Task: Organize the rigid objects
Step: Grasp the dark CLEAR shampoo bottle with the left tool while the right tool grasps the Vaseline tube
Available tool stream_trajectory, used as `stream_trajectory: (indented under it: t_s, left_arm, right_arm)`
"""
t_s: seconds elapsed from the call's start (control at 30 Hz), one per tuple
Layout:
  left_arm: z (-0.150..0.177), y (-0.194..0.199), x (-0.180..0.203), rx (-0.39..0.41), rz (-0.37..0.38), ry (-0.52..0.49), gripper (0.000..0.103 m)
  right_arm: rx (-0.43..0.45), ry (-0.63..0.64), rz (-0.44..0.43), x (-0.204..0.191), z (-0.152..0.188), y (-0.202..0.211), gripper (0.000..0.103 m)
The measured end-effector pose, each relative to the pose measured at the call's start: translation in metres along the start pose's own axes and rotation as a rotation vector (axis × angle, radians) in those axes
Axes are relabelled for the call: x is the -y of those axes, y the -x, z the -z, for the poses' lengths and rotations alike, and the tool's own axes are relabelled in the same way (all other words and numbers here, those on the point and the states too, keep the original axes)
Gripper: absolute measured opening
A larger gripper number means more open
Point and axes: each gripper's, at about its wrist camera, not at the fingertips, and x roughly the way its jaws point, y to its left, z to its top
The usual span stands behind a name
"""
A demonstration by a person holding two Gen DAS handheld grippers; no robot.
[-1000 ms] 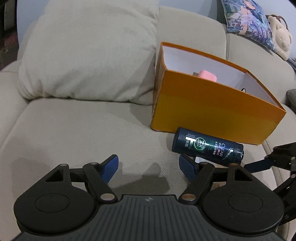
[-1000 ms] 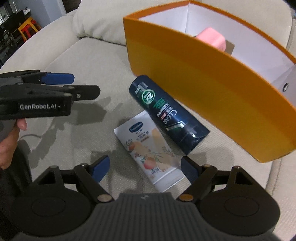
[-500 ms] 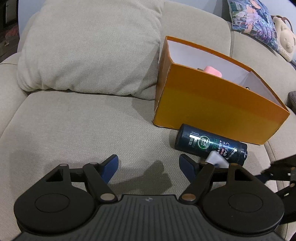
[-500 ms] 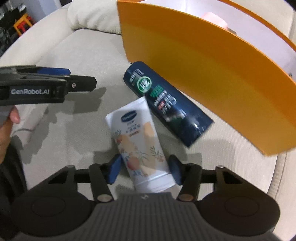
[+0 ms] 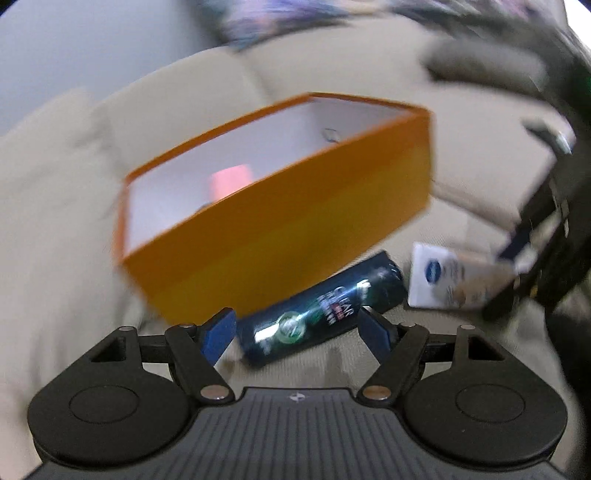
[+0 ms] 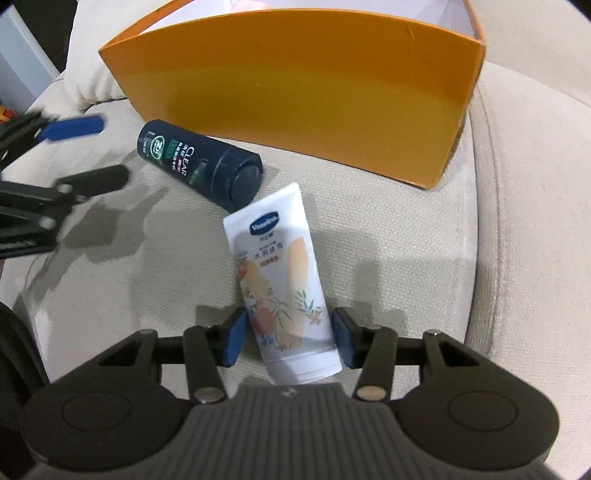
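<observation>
A white lotion tube [image 6: 280,266] lies lengthwise between the pads of my right gripper [image 6: 290,338], which is shut on its lower half. Its flat end points at the cap of a dark blue shampoo bottle [image 6: 195,166] lying on the sofa. Behind both stands an open orange box [image 6: 295,110] with a pink object [image 5: 231,181] inside. My left gripper [image 5: 297,332] is open and tilted, and the shampoo bottle [image 5: 317,325] lies just ahead of its pads. The left wrist view is blurred; the tube [image 5: 439,277] shows there at the right, in the right gripper.
Everything sits on a beige sofa seat [image 6: 406,258]. A beige pillow [image 6: 88,55] leans behind the box's left corner. A seam between seat cushions [image 6: 487,184] runs down the right. A patterned cushion [image 5: 258,18] is a blur at the back.
My right gripper closed on the lotion tube and carried it right, toward the bottle's cap end. My left gripper rolled and swung toward the shampoo bottle, still open.
</observation>
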Motion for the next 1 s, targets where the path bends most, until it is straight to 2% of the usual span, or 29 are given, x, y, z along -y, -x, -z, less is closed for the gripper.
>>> stream_trajectory:
  t_s: [0.07, 0.17, 0.23, 0.33, 0.4, 0.5, 0.63, 0.77, 0.87, 1.0]
  left_arm:
    - [-0.006, -0.008, 0.010, -0.003, 0.013, -0.163, 0.088]
    - [-0.009, -0.019, 0.024, -0.036, 0.082, -0.374, 0.088]
    - [-0.010, -0.028, 0.030, -0.063, 0.108, -0.470, 0.088]
    - [-0.015, -0.048, 0.032, -0.129, 0.146, -0.545, 0.089]
    - [-0.020, -0.058, 0.022, -0.168, 0.201, -0.513, 0.094]
    - [-0.035, -0.069, 0.007, -0.248, 0.284, -0.435, 0.088]
    - [-0.044, -0.070, 0.002, -0.371, 0.298, -0.309, 0.087]
    - [-0.049, -0.061, -0.015, -0.499, 0.328, -0.067, 0.087]
    - [-0.035, -0.063, -0.027, -0.606, 0.322, 0.118, 0.085]
    - [-0.013, -0.067, -0.030, -0.625, 0.327, 0.160, 0.076]
  right_arm:
    - [0.001, 0.001, -0.008, 0.001, 0.001, 0.000, 0.057]
    - [0.002, 0.000, -0.019, 0.003, 0.002, 0.000, 0.061]
    - [0.002, -0.003, -0.029, 0.008, 0.003, 0.003, 0.063]
    - [0.003, -0.003, -0.038, 0.006, 0.001, 0.002, 0.064]
    - [0.002, -0.008, -0.044, 0.007, 0.001, 0.001, 0.066]
    - [0.000, -0.009, -0.051, 0.005, 0.000, 0.000, 0.070]
    - [-0.007, 0.006, -0.051, 0.003, -0.001, -0.001, 0.074]
    - [-0.007, 0.007, -0.047, 0.003, -0.002, -0.001, 0.074]
    - [-0.007, 0.009, -0.043, 0.003, -0.003, -0.003, 0.075]
    - [0.004, 0.034, -0.022, -0.002, -0.003, -0.002, 0.075]
